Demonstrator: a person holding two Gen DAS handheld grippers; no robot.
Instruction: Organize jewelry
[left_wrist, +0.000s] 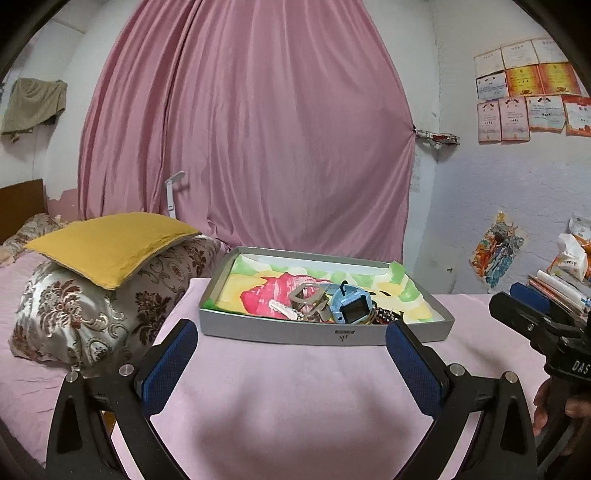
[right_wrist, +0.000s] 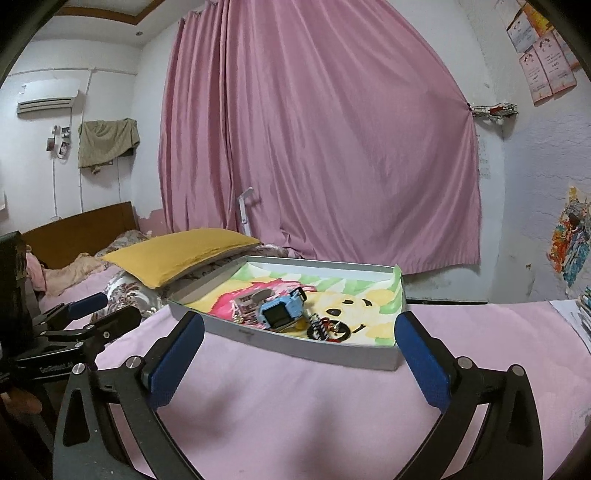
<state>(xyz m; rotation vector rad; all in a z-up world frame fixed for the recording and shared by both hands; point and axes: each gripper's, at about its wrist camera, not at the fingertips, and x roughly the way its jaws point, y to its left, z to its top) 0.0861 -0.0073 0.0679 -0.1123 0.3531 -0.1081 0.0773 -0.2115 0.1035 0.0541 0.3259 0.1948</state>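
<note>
My left gripper (left_wrist: 291, 338) hung open over the pink cloth (left_wrist: 295, 391), short of the grey tray (left_wrist: 258, 325).

My two blue pads (left_wrist: 170, 365) stood wide apart, nothing between them but cloth, the right one overlapping the tray's front wall. Inside the tray, on a painted paper lining (left_wrist: 258, 280), lay a heap: a blue digital watch (left_wrist: 349, 304), a silver clasp (left_wrist: 308, 295), a pale pink hair clip (left_wrist: 284, 310) and a dark beaded bracelet (left_wrist: 386, 315), all touching. My right gripper (left_wrist: 532, 310) showed at the right edge, its state unclear. A yellow cushion (left_wrist: 110, 245) rested on a floral pillow (left_wrist: 110, 306) to the left, before a pink curtain (left_wrist: 251, 129).
</note>
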